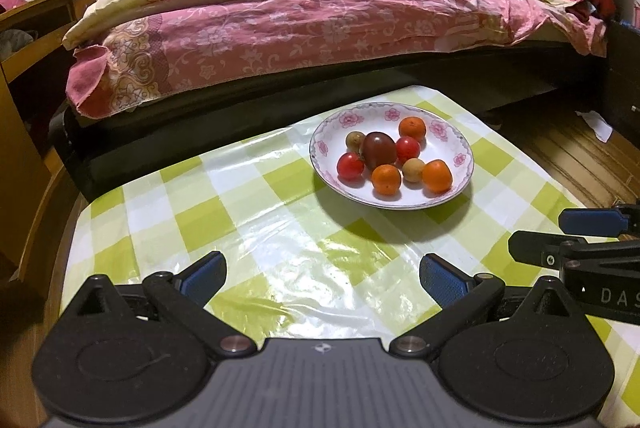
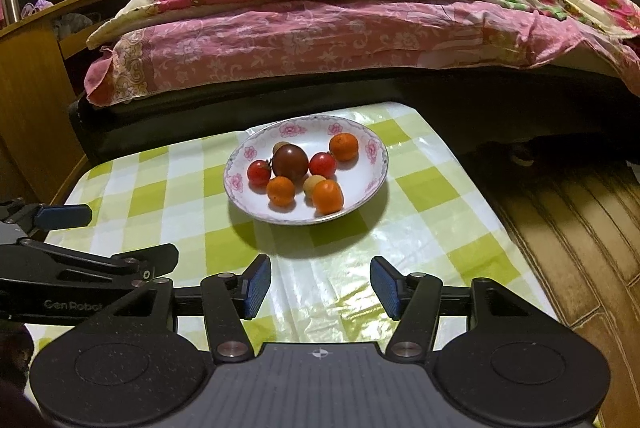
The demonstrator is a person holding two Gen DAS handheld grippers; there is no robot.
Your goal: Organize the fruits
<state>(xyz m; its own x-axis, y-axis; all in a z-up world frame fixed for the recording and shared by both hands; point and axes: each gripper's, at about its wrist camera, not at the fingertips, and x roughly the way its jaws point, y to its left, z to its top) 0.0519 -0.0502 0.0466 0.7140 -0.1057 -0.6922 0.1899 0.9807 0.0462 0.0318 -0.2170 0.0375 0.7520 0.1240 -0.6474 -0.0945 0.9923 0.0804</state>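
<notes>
above the checked cloth [image 1: 280, 228], left claw [image 1: 322, 274] and right claw [image 2: 320, 286] hover level, wide apart, empty.

White ceramic plate [image 1: 460, 144] with pink flower print and a thin dark rim line. On it: three orange round fruits [image 1: 386, 180], two red cherry tomatoes [image 1: 350, 166], one dark maroon tomato [image 1: 379, 149], two tan-brown small fruits [image 1: 413, 170]. Glossy tablecloth [image 1: 224, 196]: lime-green and white checks. Bedspread [image 1: 304, 28]: pink floral. Black gripper pads [image 1: 440, 282]: blue.

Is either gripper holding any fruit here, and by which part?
Nothing is held. The left gripper and right gripper are both open; the fruit sits in the plate.
</notes>
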